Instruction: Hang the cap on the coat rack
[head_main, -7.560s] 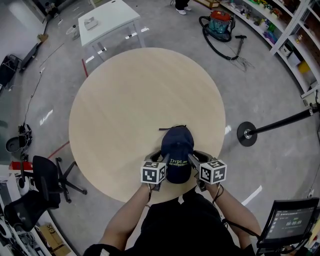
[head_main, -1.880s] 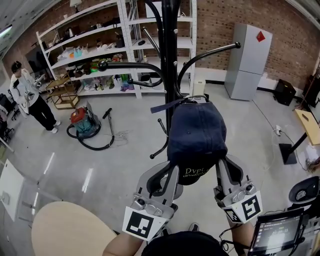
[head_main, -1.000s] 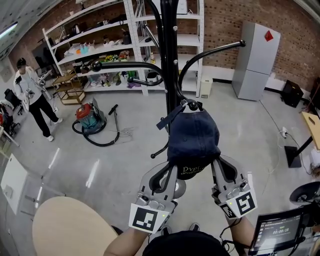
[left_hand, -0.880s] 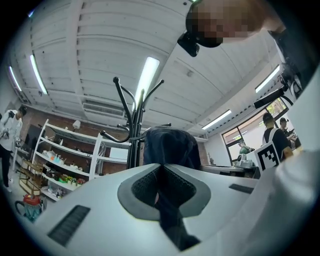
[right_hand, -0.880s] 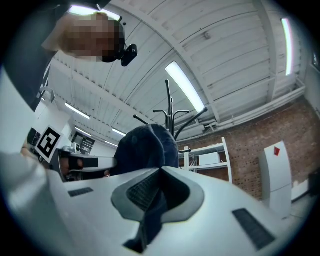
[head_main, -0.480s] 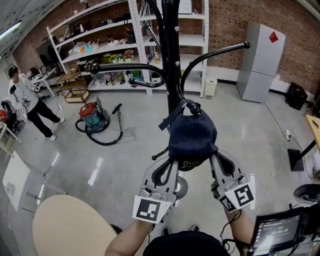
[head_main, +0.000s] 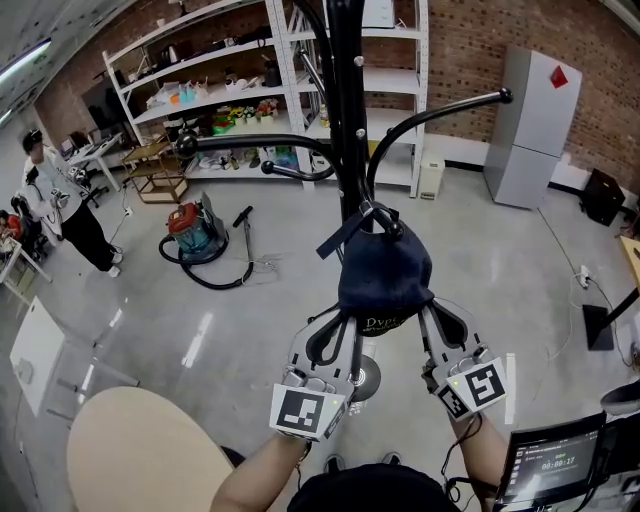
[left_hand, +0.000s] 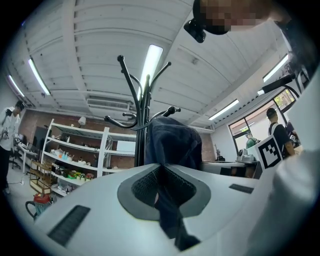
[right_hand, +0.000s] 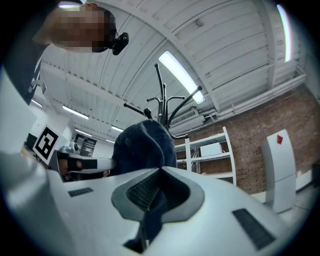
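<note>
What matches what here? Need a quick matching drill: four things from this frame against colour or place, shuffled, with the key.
Things:
1. cap
2. coat rack
3. vacuum cleaner
4. cabinet

Colour or place:
A. grey, by the brick wall on the right
B. dark blue, raised in front of the pole
C. black, with curved arms
D. red-topped, on the floor at the left

Pairs: 1-B, 2-C, 3-D, 4-A

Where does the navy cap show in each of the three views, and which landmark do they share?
Head view: navy cap at the centre, just below the middle.
Left gripper view: cap at the centre, slightly right.
Right gripper view: cap left of centre.
Shared landmark: black coat rack, its pole rising beside the cap.
</note>
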